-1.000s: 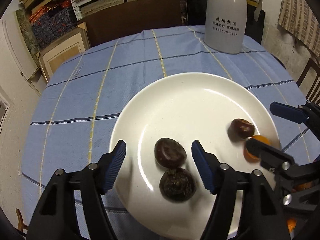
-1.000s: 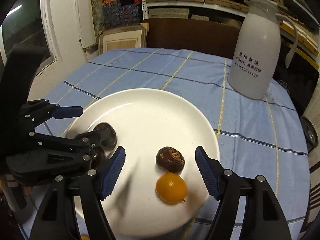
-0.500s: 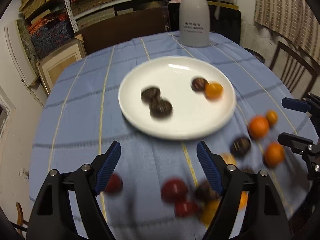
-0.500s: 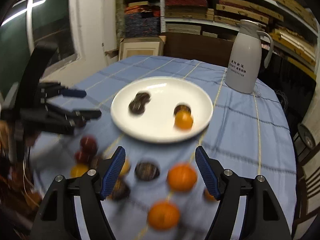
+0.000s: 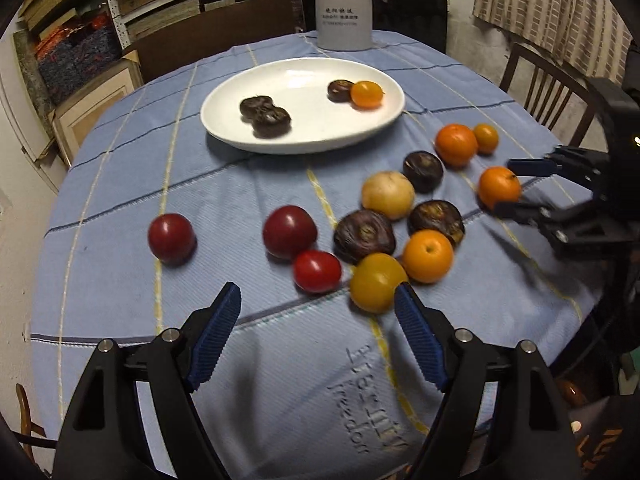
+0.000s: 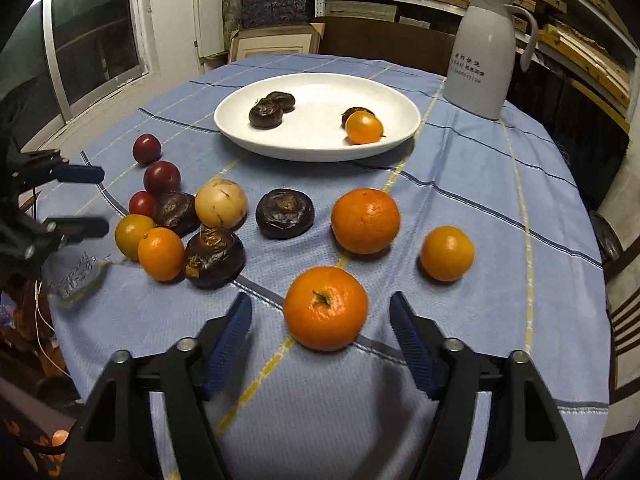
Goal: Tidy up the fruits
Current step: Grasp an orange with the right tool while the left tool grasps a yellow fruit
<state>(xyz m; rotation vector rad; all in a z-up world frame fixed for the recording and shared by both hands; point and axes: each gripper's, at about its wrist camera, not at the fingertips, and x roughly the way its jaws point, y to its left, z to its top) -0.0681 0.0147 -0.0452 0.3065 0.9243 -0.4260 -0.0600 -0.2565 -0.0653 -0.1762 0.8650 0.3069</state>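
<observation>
A white plate [image 5: 304, 146] [image 6: 316, 154] at mid table holds three dark water chestnuts and one small orange fruit [image 5: 366, 94]. Several loose fruits lie nearer on the blue cloth: red tomatoes, dark chestnuts, oranges and a pale one. My left gripper [image 5: 318, 304] stands open just behind a small red tomato [image 5: 317, 271], with a yellow fruit [image 5: 376, 286] by its right finger. My right gripper [image 6: 320, 308] has an orange [image 6: 326, 307] between its fingers. Its jaws are closing, and a gap still shows at each pad.
A white thermos jug [image 5: 344, 4] [image 6: 480, 48] stands at the table's far side. A wooden chair [image 5: 540, 88] is at the right, with shelves and a cardboard box [image 6: 276, 40] behind. The round table's cloth edge drops off close below both grippers.
Both grippers have pulled back from over the plate to the near side, bringing the loose fruit into view. The right fingers now flank an orange and stand slightly narrower.
</observation>
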